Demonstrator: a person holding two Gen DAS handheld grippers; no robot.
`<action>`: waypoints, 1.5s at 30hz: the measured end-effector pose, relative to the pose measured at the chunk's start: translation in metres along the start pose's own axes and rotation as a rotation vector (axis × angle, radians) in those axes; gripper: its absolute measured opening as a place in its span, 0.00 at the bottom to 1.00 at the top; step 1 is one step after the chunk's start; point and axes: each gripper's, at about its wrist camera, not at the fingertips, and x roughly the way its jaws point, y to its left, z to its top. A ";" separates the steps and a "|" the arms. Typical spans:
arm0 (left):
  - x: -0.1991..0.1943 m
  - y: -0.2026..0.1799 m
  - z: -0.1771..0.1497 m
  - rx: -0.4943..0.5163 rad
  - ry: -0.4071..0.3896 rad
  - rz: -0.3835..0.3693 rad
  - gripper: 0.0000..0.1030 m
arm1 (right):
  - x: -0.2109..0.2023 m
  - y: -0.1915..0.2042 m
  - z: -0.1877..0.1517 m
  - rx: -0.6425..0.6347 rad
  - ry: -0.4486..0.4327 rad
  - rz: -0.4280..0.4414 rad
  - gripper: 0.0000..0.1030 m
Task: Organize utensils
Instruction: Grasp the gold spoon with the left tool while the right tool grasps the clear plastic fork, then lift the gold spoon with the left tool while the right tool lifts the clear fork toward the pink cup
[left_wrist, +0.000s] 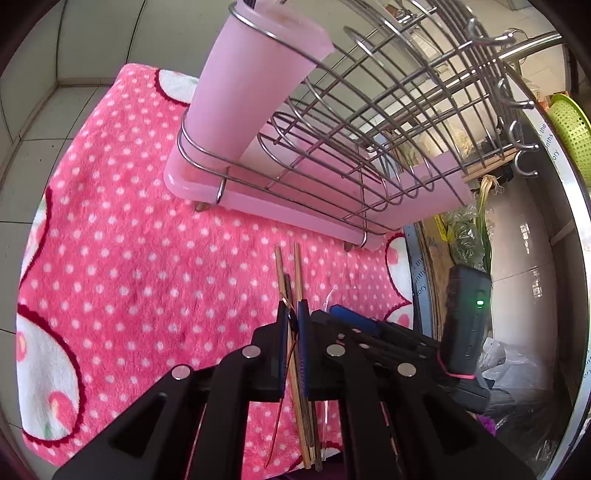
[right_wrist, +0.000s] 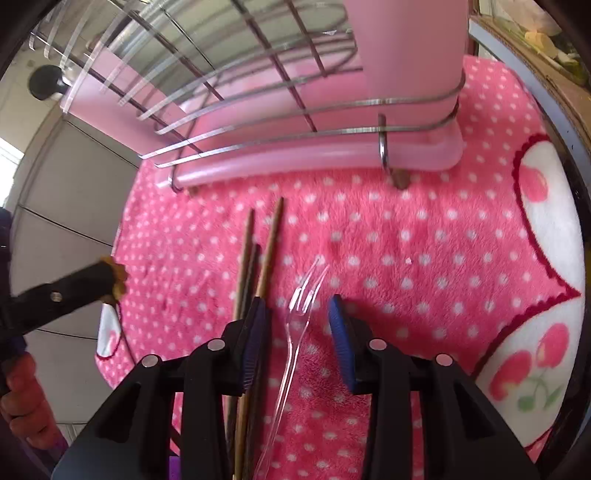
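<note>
Pinching a thin wire (left_wrist: 291, 317), the left gripper (left_wrist: 293, 314) is closed; the right gripper (right_wrist: 297, 314) stands half-open around a clear fork (right_wrist: 295, 332) beside chopsticks (right_wrist: 255, 254)

Right gripper (right_wrist: 301, 325) open over clear plastic fork (right_wrist: 295, 332); chopsticks (right_wrist: 255, 258) just left of fork, on pink cloth (right_wrist: 424, 240).

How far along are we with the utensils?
Done: unclear; the inside of the pink plastic holder is hidden. In hand: the left gripper is shut with something small at its tip; the right gripper is open astride the clear plastic fork. Left: the fork and the brown wooden chopsticks lie on the pink dotted towel.
</note>
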 end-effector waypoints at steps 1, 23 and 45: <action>-0.002 0.000 0.001 0.004 -0.006 0.000 0.04 | 0.001 0.002 0.000 -0.014 -0.007 -0.020 0.31; -0.086 -0.021 -0.005 0.115 -0.286 -0.016 0.02 | -0.127 -0.020 -0.036 -0.035 -0.462 0.182 0.04; -0.196 -0.075 0.030 0.208 -0.613 -0.084 0.02 | -0.274 0.001 0.002 -0.234 -1.136 0.269 0.04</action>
